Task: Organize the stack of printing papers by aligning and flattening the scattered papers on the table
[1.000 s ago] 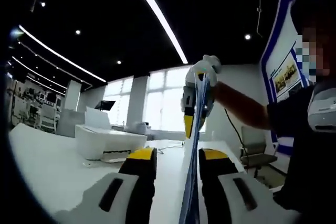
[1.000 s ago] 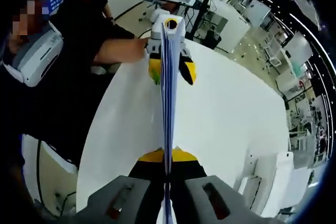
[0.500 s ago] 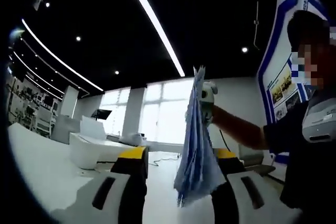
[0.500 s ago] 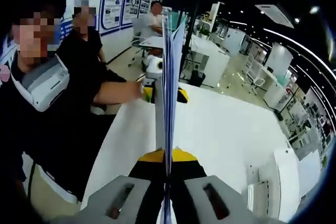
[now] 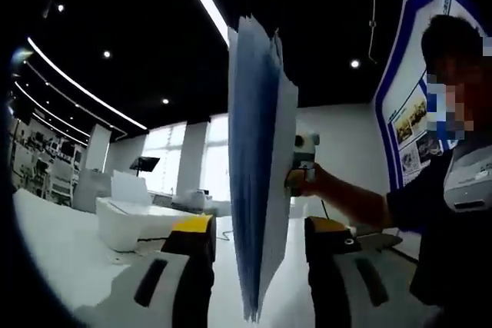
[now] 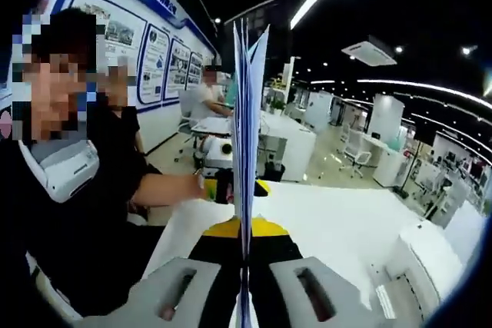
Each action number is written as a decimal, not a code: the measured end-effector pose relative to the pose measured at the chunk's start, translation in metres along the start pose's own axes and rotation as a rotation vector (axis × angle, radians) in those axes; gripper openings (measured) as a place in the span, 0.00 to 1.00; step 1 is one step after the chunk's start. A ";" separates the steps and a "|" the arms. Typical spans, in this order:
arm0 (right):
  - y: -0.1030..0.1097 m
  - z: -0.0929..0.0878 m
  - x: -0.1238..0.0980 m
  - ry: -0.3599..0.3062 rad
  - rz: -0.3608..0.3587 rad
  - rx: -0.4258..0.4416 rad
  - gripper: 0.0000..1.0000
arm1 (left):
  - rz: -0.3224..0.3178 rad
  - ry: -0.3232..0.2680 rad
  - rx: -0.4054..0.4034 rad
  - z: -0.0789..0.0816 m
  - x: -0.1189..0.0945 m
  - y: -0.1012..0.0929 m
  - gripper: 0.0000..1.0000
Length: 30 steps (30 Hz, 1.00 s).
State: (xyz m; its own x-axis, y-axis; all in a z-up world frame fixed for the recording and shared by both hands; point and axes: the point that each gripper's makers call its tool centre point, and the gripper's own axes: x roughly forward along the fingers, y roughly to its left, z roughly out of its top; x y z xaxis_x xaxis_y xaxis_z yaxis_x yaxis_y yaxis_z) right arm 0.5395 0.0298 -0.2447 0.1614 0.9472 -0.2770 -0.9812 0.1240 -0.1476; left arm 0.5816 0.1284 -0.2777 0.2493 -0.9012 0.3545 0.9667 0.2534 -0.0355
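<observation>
The stack of papers (image 6: 247, 136) is pinched edge-on between the right gripper's (image 6: 246, 247) closed jaws; the left gripper's (image 5: 257, 240) jaws are spread either side of its lower edge, above the tabletop (image 6: 338, 220).

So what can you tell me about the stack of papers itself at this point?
The stack of papers is a thin sheaf of white sheets, bluish in shadow, held upright on edge above the white table. The right hand-held gripper is clamped on its lower edge. In the left gripper view its sheets fan apart, hanging between the open jaws of the left hand-held gripper.
</observation>
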 end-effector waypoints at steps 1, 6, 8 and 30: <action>0.001 0.000 -0.001 -0.013 -0.002 0.003 0.00 | 0.001 0.005 0.007 0.001 0.002 -0.001 0.50; 0.004 0.001 -0.006 -0.143 -0.032 0.047 0.00 | -0.011 0.038 0.041 0.003 0.007 -0.008 0.37; 0.003 -0.001 -0.009 -0.196 -0.048 0.074 0.00 | -0.016 0.044 0.056 0.005 0.008 -0.011 0.26; -0.004 -0.070 -0.008 -0.228 -0.178 0.113 0.00 | -0.050 0.272 0.100 -0.028 0.013 -0.016 0.06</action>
State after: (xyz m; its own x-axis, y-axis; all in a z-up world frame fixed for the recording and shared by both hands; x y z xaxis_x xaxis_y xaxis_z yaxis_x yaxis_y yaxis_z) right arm 0.5493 0.0016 -0.3081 0.3164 0.9480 -0.0343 -0.9473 0.3138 -0.0650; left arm 0.5711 0.1030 -0.2983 0.2205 -0.9713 0.0895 0.9712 0.2271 0.0723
